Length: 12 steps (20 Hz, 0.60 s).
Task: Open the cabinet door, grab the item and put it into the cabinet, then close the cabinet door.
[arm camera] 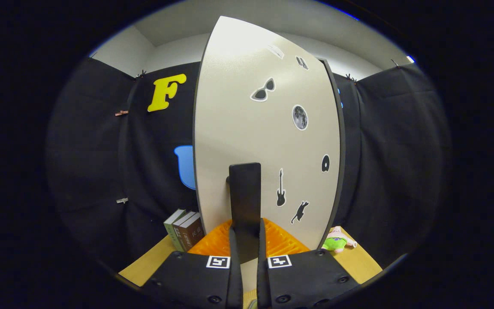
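Cabinet door (268, 141) handle (244, 193) sits clamped in the tool (245, 240); books (183, 229) left, plush toy (336, 241) right.

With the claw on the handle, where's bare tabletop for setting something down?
The claw is shut on the door handle. Bare table lies right of the cabinet door, beyond the plush toy. A strip lies before the books. Crowded at the door.

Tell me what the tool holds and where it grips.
The tool is shut on the cabinet door's black handle, at its lower end.
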Available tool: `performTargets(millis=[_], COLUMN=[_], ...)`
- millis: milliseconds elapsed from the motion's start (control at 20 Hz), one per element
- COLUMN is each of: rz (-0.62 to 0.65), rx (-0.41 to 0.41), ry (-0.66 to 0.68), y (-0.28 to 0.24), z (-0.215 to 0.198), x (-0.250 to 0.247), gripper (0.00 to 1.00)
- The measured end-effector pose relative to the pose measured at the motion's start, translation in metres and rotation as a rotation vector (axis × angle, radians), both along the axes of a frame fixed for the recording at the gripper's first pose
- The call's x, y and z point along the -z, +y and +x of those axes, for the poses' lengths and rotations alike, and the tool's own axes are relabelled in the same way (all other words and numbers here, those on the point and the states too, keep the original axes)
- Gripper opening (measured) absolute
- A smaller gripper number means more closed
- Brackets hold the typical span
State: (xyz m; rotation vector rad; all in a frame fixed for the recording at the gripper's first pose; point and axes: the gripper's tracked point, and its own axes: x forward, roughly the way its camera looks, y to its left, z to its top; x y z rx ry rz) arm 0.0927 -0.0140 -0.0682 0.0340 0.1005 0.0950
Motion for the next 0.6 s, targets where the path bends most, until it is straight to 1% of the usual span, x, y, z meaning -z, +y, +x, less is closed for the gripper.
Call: performTargets(millis=[150,500,550,600], rz=[0.017,0.010,0.001,-0.010], rx=[-0.068,-0.173,-0.185,-0.191], ry=[0.004,-0.011,-0.012,-0.012], y=[-0.006,-0.028,-0.030,-0.034], z=[-0.006,-0.023,-0.025,-0.026], x=[0.000,-0.003,-0.003,-0.004], gripper=[0.17,0.17,0.22,0.21])
